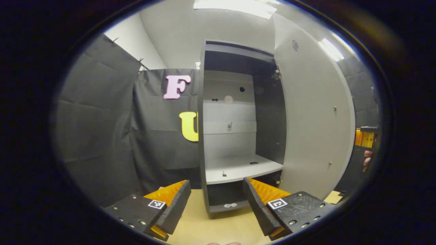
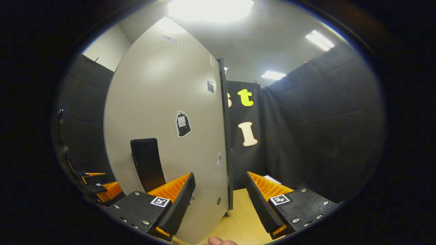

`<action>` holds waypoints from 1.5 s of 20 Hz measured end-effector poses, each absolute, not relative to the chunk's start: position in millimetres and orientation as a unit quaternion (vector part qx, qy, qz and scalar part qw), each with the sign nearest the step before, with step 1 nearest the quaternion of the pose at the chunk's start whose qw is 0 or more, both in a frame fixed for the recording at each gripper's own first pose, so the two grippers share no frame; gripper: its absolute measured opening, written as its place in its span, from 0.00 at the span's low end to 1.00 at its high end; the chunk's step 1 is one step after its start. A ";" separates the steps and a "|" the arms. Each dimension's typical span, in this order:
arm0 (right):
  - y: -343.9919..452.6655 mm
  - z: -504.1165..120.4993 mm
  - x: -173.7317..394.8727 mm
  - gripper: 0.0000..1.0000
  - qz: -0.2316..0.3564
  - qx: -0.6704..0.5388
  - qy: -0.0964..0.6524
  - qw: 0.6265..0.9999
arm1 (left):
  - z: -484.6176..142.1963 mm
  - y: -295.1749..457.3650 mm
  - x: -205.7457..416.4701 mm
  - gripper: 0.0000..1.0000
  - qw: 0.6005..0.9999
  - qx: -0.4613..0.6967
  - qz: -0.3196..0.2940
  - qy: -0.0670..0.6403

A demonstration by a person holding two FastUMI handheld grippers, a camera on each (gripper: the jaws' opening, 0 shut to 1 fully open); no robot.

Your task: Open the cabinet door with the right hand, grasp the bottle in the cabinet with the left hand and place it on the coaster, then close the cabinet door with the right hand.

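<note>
The cabinet (image 1: 204, 136) stands with its door (image 1: 313, 129) swung wide to the right. Its white shelf (image 1: 238, 168) shows a small hole and a dark mark. My left gripper (image 1: 216, 194) is open just in front of the cabinet's lower part, nothing between its fingers. In the right gripper view the door's outer face (image 2: 163, 102) carries a black handle (image 2: 147, 163) and stickers. My right gripper (image 2: 219, 190) is open, its fingers to either side of the door's free edge without pressing it. The right gripper (image 1: 367, 137) and a hand also peek past the door.
A tan tabletop (image 1: 218, 224) lies under both grippers. Two small pale bits (image 1: 230, 205) sit on the cabinet's bottom ledge. Black cloth walls close in on the left and right. The left gripper (image 2: 97, 187) appears beyond the door's left side.
</note>
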State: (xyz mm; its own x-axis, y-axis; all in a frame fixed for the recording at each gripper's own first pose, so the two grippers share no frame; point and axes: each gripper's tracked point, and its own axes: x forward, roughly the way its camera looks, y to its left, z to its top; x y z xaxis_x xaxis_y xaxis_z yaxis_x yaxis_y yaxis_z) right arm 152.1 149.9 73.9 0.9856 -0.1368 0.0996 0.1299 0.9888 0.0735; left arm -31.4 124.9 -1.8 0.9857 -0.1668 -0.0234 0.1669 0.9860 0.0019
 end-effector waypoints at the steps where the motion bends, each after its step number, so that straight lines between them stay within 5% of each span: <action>1: 159.6 71.5 157.7 0.91 -0.062 0.031 -0.048 0.996 | -2.9 131.1 -30.7 0.92 0.996 0.002 -0.083 0.013; 5: 165.5 77.4 172.1 0.89 -0.099 0.009 -0.056 0.994 | -0.4 142.3 -31.8 0.92 0.996 -0.004 -0.085 0.013; 30: 160.2 62.1 211.8 0.93 0.023 0.049 -0.002 0.999 | 61.4 36.0 -20.1 0.91 0.998 -0.001 -0.045 -0.033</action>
State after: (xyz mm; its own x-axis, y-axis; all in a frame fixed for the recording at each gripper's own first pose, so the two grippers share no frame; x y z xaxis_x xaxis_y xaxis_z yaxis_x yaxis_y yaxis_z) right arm 211.8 160.2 62.1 0.9989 0.0459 0.0072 -0.0464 0.9941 0.0983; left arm -20.1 36.0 61.4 0.9938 -0.0900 0.0660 0.0901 0.9959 0.0009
